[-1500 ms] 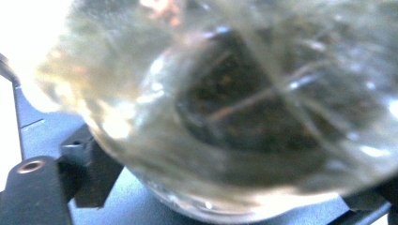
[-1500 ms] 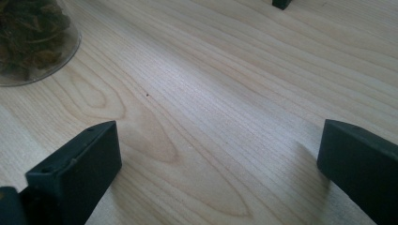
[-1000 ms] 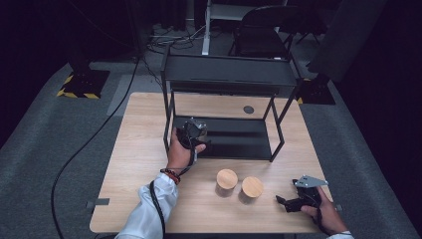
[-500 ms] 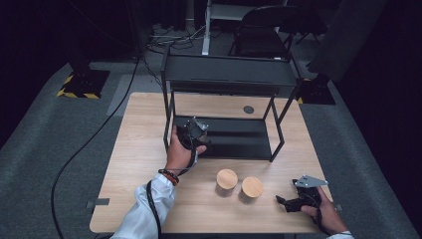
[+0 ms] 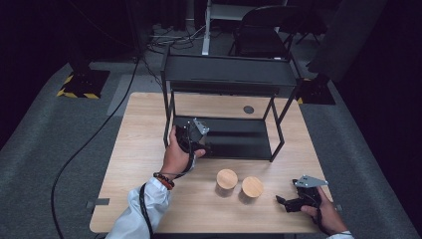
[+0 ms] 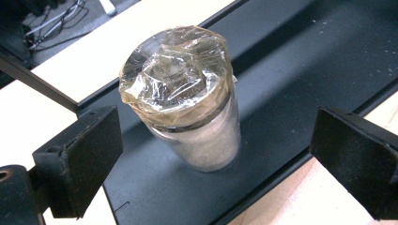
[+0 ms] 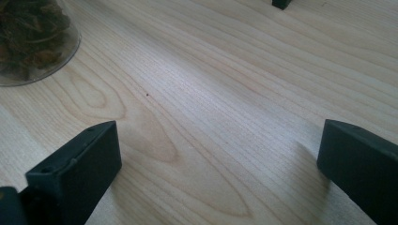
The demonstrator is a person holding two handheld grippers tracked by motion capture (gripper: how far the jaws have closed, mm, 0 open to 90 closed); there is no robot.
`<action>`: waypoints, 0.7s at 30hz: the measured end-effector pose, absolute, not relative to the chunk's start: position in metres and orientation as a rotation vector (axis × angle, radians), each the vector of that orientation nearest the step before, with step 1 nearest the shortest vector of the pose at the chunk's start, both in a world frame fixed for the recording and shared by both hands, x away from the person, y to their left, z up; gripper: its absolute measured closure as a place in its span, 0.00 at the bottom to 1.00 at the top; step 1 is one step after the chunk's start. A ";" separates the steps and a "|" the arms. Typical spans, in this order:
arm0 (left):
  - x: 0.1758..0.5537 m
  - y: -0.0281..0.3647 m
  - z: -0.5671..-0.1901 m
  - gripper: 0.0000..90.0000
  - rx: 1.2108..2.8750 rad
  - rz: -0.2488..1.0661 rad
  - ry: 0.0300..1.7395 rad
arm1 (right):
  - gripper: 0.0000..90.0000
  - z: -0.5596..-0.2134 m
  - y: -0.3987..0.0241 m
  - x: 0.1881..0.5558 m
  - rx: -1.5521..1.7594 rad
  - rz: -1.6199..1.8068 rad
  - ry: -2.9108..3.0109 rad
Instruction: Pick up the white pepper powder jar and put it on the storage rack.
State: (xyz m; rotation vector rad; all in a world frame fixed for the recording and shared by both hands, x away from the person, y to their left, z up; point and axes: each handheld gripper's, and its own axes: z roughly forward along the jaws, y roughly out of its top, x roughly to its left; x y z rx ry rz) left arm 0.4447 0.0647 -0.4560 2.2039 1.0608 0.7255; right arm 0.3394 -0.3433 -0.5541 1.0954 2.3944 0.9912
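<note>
Left gripper [image 6: 216, 154], jaws apart, brackets film-capped glass jar [image 6: 187, 103] standing upright on the black rack's bottom shelf [image 6: 300, 75], not touching. Best to centre, close low on the glass below the film. Right gripper [image 5: 293, 203] idles on table [image 5: 139, 149], jaws apart.

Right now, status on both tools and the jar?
Left tool open, jaws astride jar on black shelf. Right tool open, idle on table. Nothing blocking.
</note>
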 end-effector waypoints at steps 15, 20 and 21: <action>0.417 0.077 -0.450 0.03 2.210 0.770 0.982 | 0.00 -0.554 -0.343 0.339 1.095 0.991 2.395; 0.409 0.082 -0.450 0.03 2.220 0.778 0.954 | 0.00 -0.554 -0.343 0.339 1.095 0.991 2.395; 0.408 0.082 -0.450 0.03 2.224 0.783 0.947 | 0.00 -0.554 -0.343 0.339 1.095 0.991 2.395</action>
